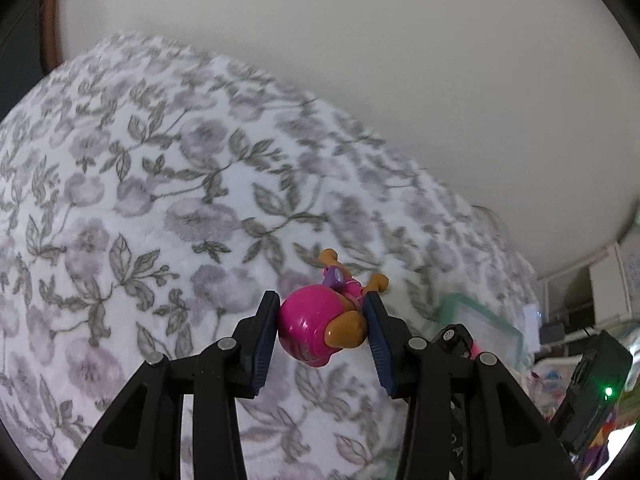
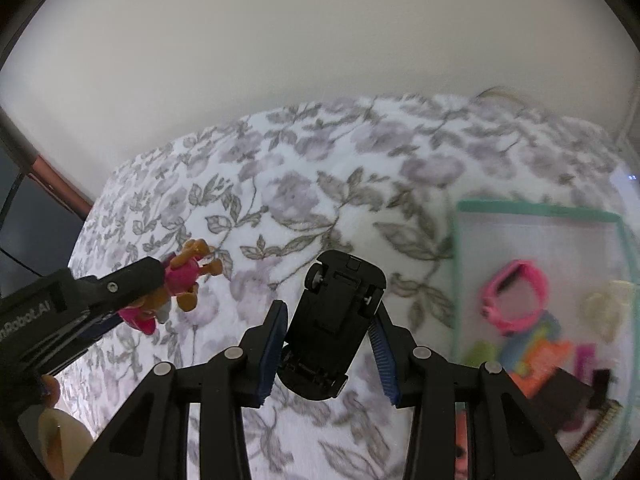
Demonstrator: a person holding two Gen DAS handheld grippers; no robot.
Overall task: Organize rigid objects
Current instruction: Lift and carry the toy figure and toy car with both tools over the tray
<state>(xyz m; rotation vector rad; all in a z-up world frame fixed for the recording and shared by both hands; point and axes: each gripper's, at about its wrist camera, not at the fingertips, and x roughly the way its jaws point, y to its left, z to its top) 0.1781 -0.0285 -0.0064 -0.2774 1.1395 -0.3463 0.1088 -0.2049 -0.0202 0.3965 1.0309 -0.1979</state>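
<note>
Our left tongs (image 1: 323,330) clamp a glossy pink and orange plastic toy figure (image 1: 320,328); our right tongs (image 2: 330,338) pinch a black toy car (image 2: 336,320), underside up. Both hang above the fuzzy flowered blanket (image 2: 304,184), near a green-rimmed clear bin (image 2: 536,210). "Robot.AI" marks the left tongs.

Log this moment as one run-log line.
left hand-held gripper: shut on pink toy figure | right hand-held gripper: shut on black toy car | green-rimmed bin: holds toys
</note>
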